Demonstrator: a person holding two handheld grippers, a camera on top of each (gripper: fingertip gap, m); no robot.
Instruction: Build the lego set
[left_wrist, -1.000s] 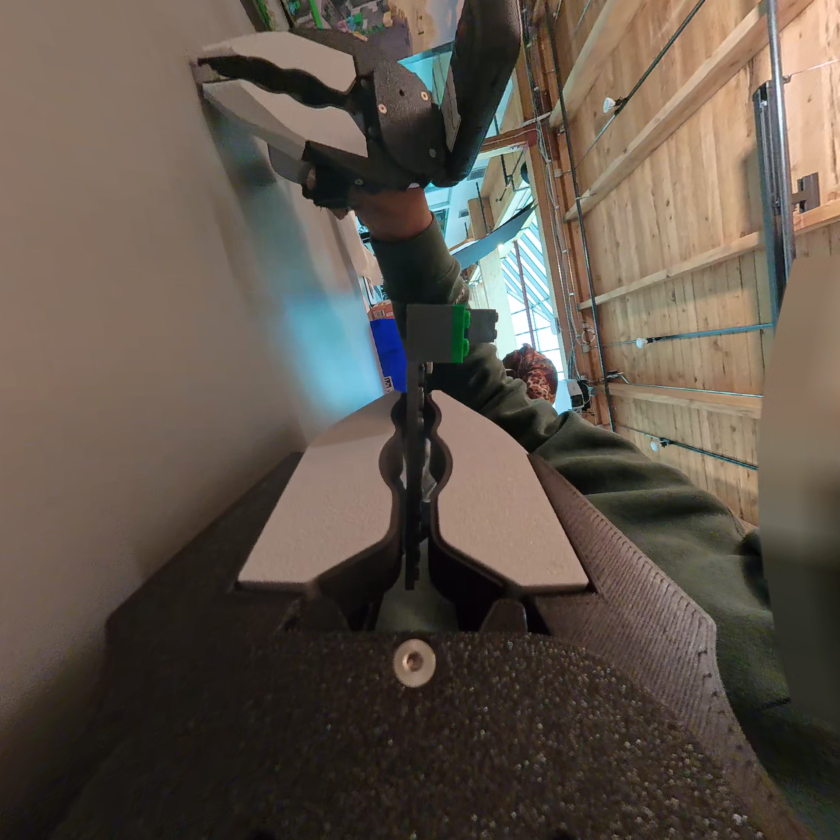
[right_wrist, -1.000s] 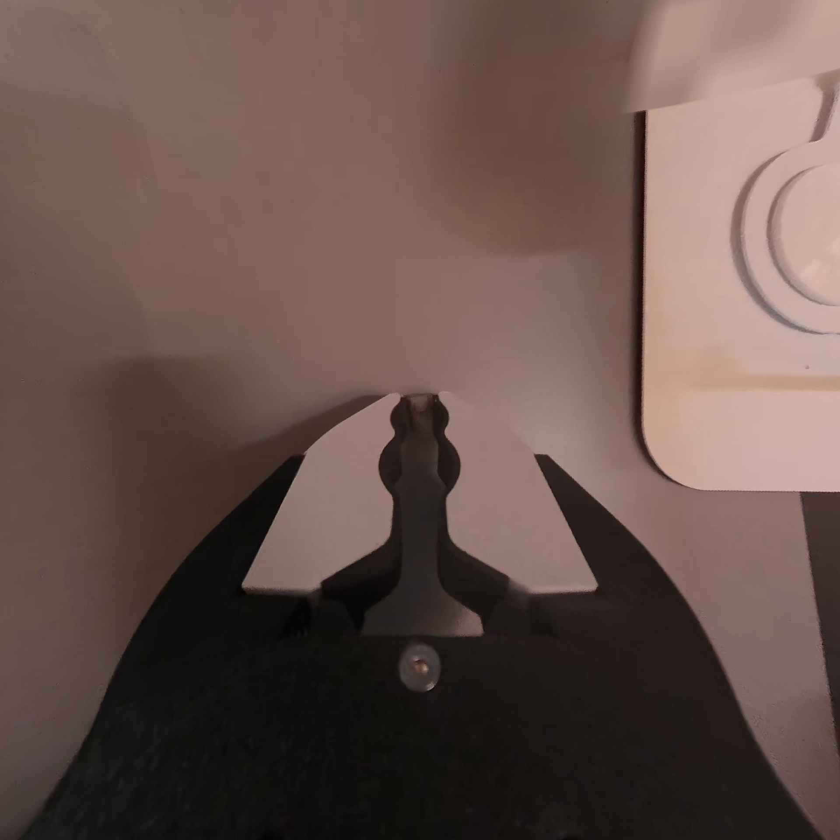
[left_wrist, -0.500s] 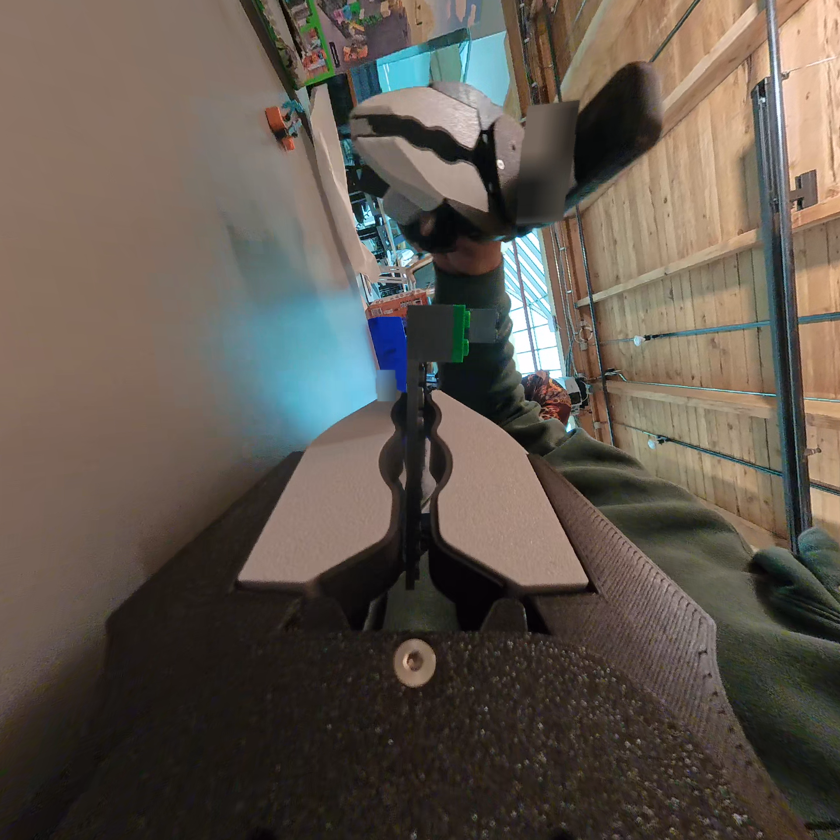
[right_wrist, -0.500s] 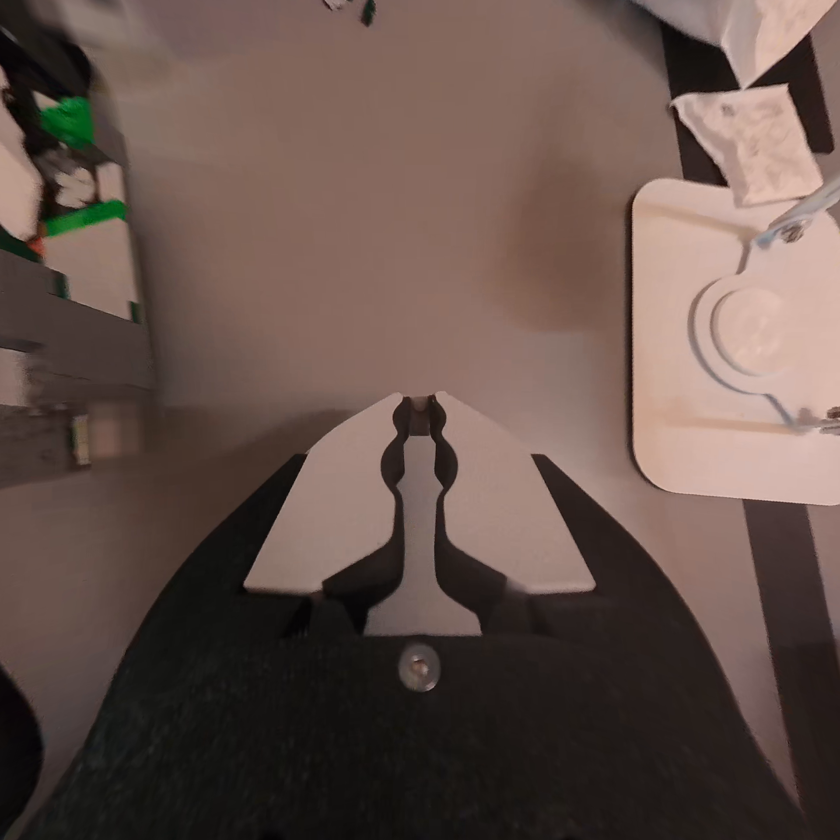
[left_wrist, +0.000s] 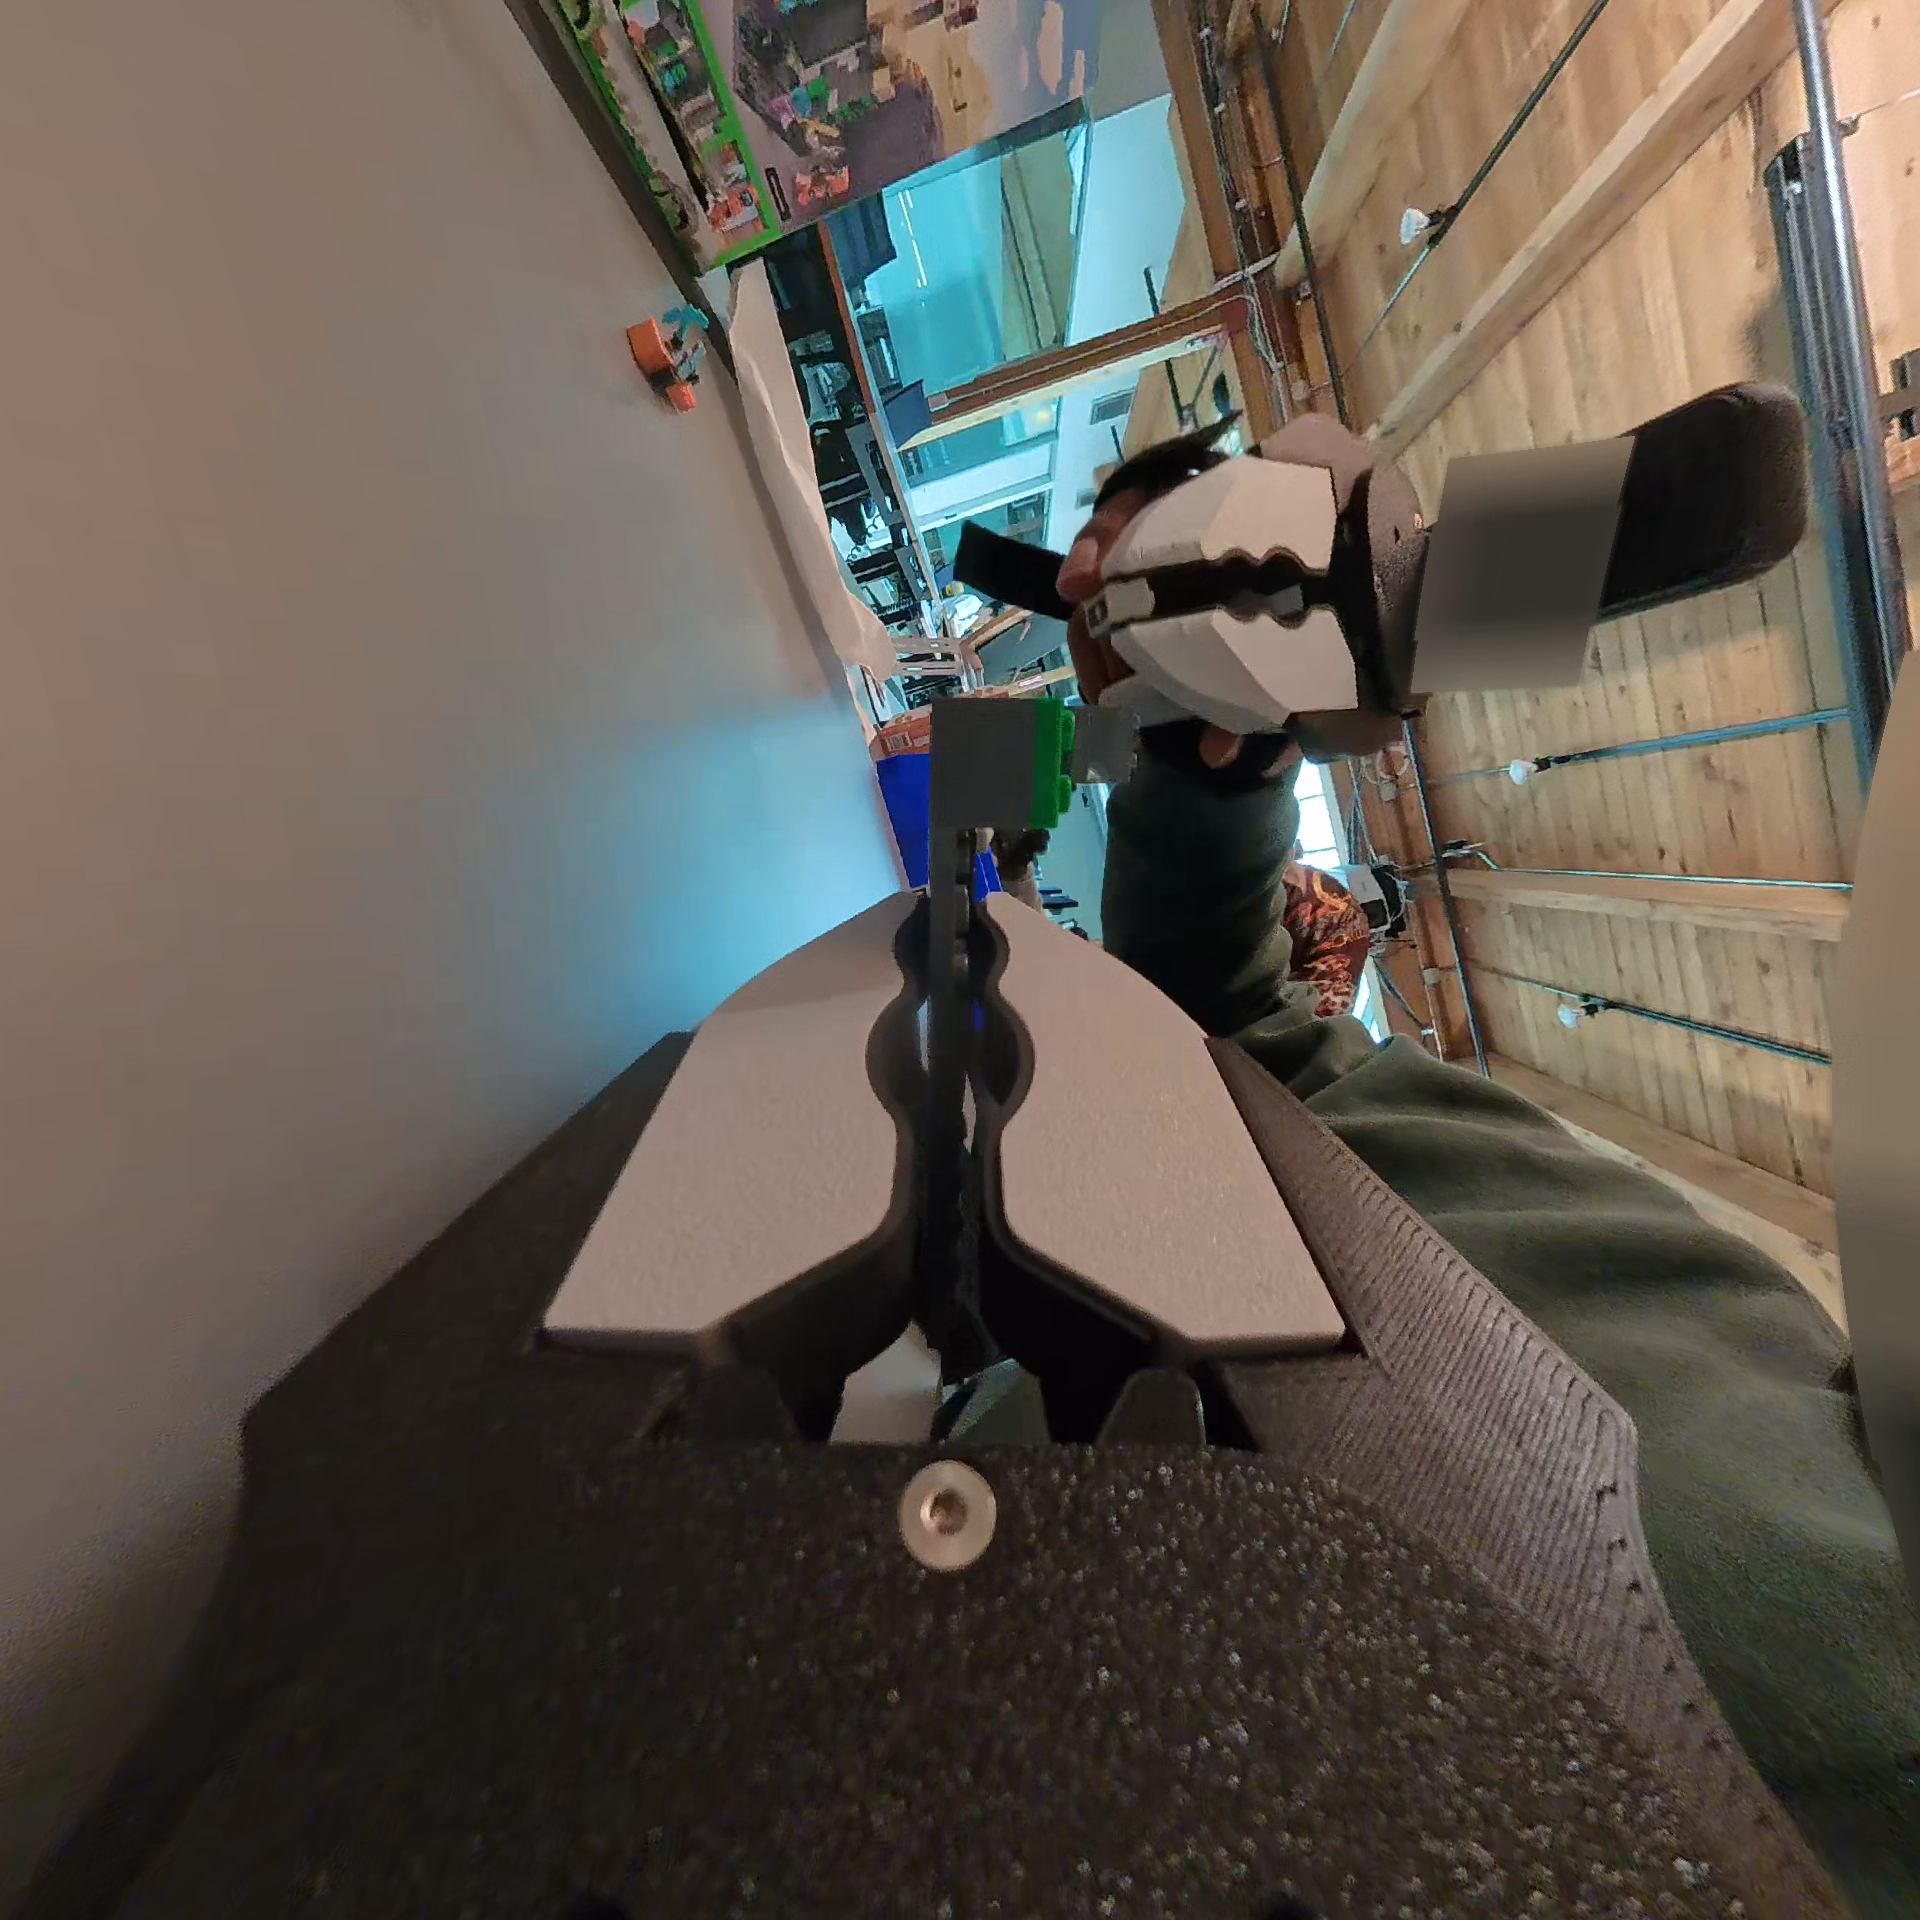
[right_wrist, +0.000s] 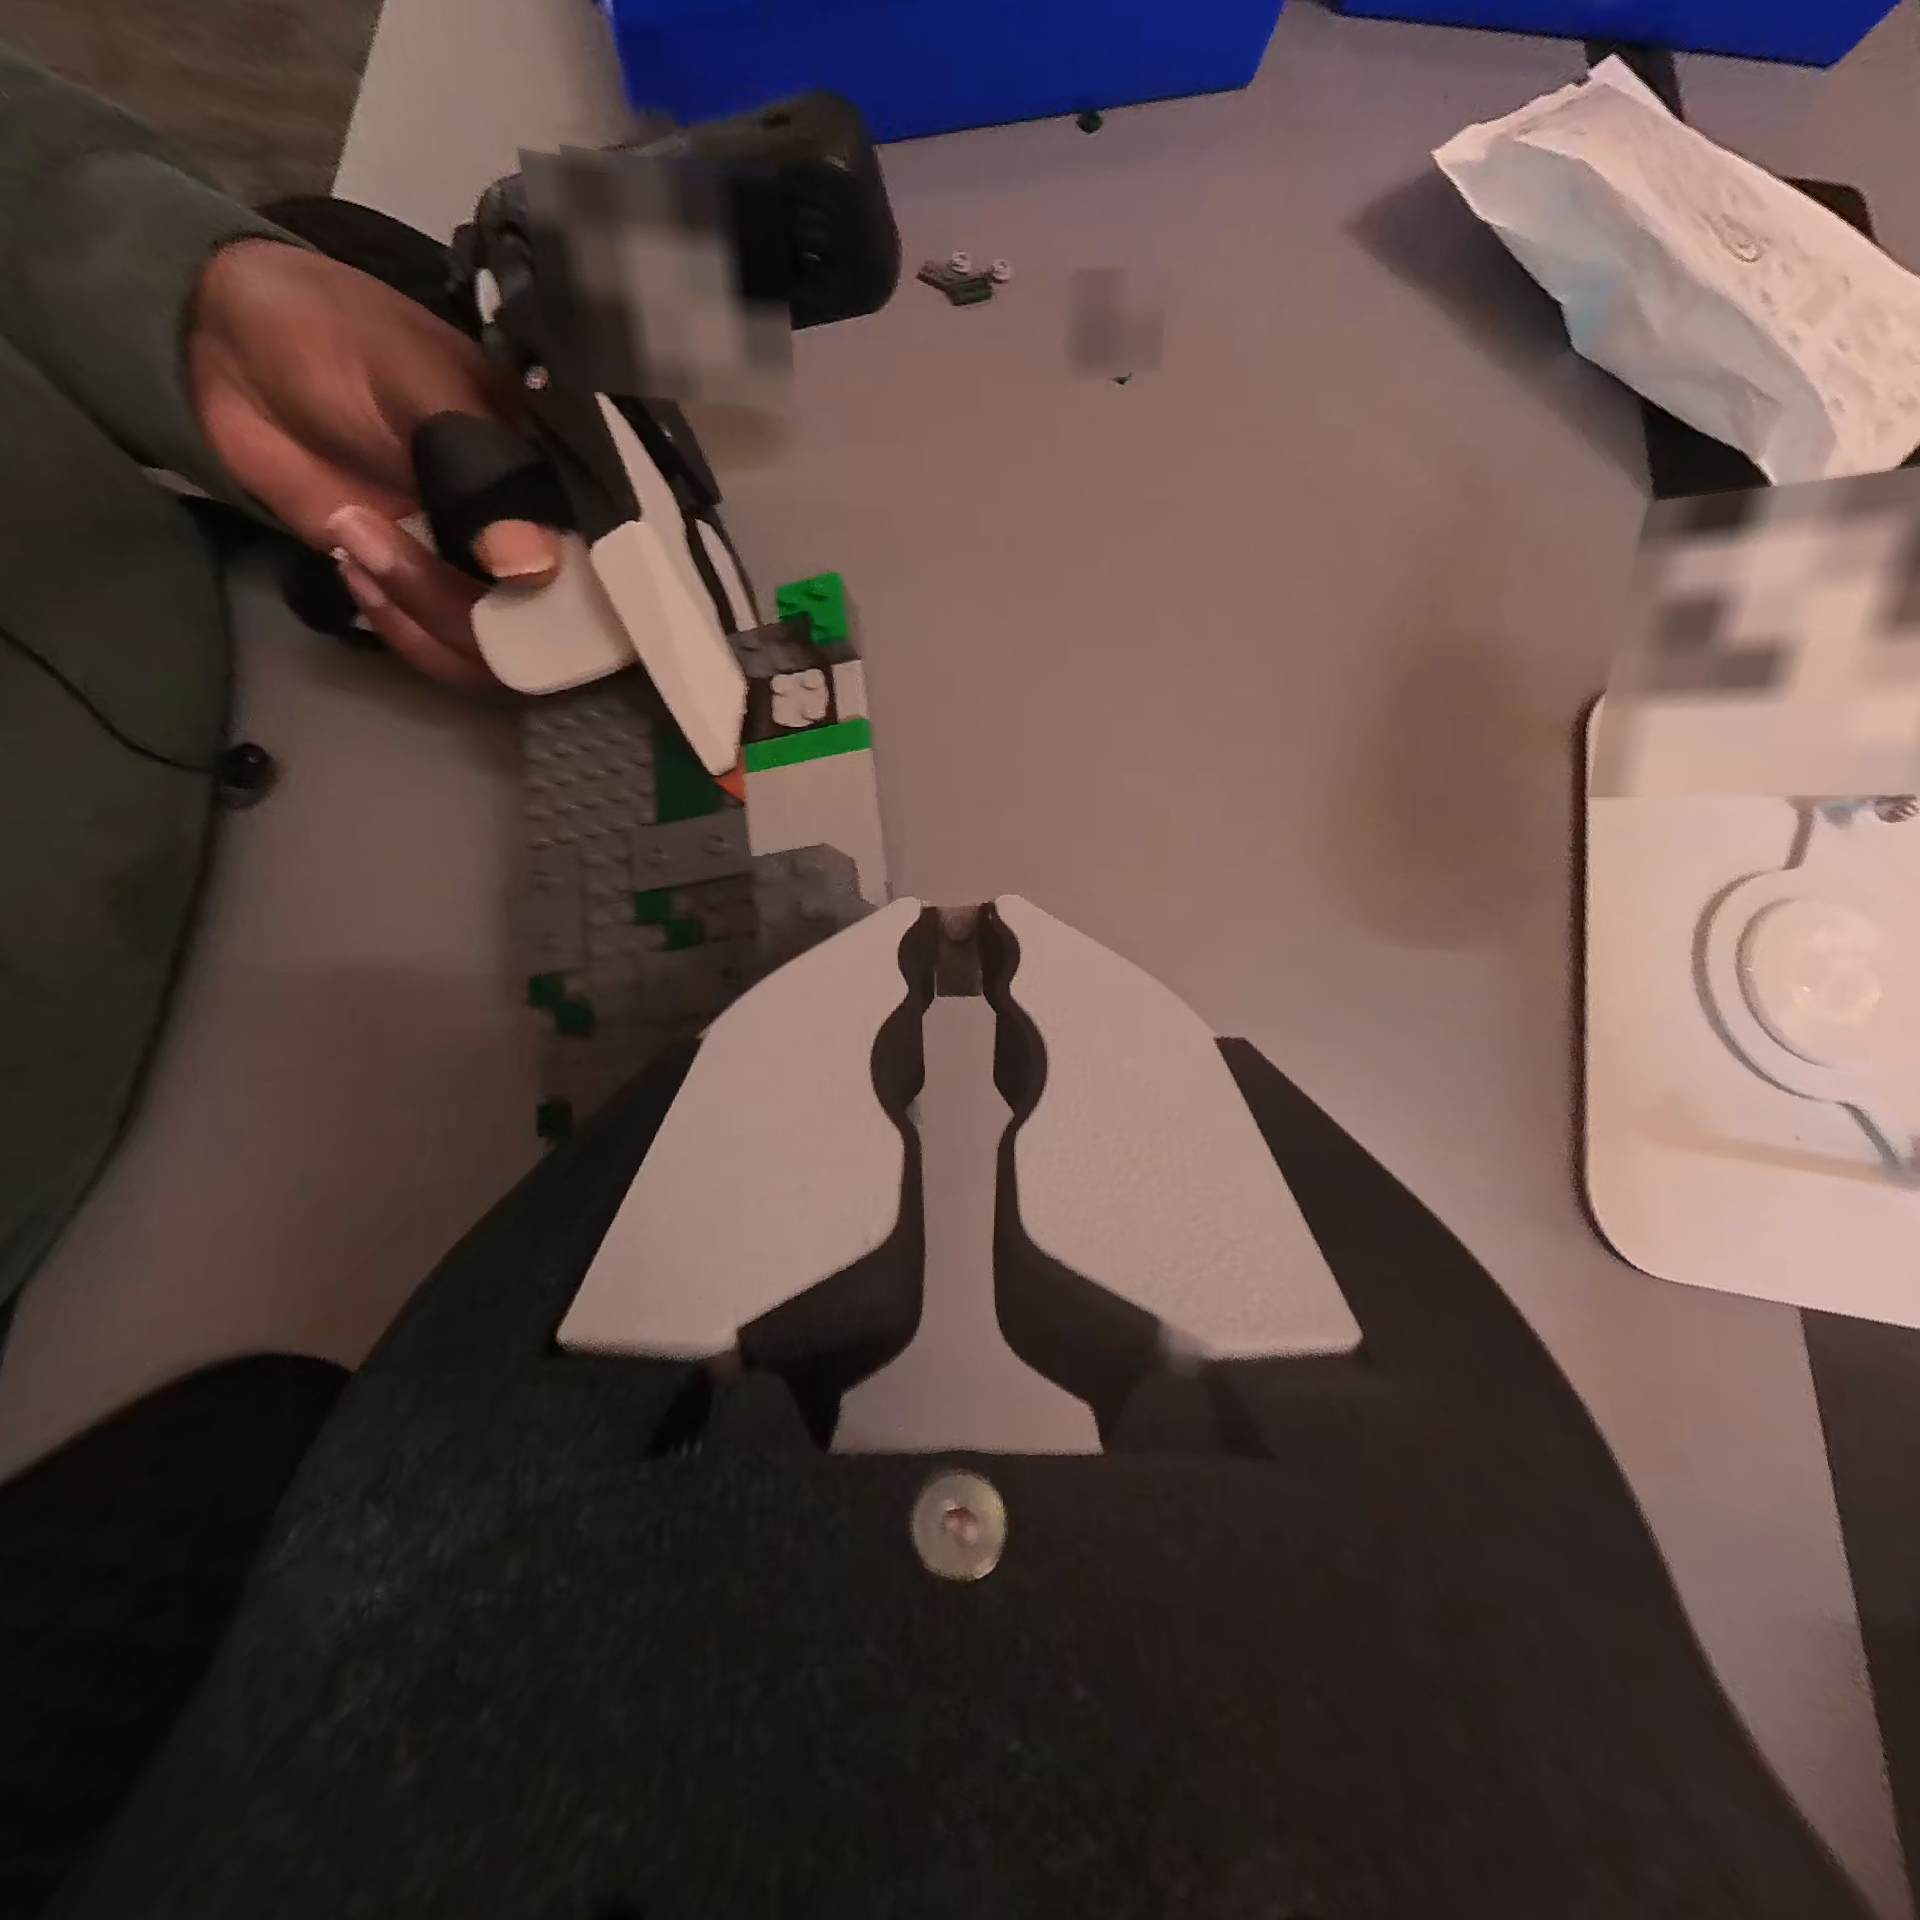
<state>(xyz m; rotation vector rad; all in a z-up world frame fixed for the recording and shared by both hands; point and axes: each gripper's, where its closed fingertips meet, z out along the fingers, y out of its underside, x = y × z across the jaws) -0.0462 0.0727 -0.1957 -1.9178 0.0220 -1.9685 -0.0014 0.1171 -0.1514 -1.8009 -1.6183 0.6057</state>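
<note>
Sideways, the left claw (left_wrist: 951, 914) pinches the lego build (left_wrist: 997, 771); right claw (right_wrist: 958, 914) grips a small brick (right_wrist: 956, 948).

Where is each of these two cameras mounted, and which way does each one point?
Left wrist view: on the left hand-held gripper, rolled sideways along the table, looking at the held lego build; a green sleeve shows.
Right wrist view: on the right hand-held gripper, looking down at the table; a hand shows.
Shared: each shows the other gripper and the build.
</note>
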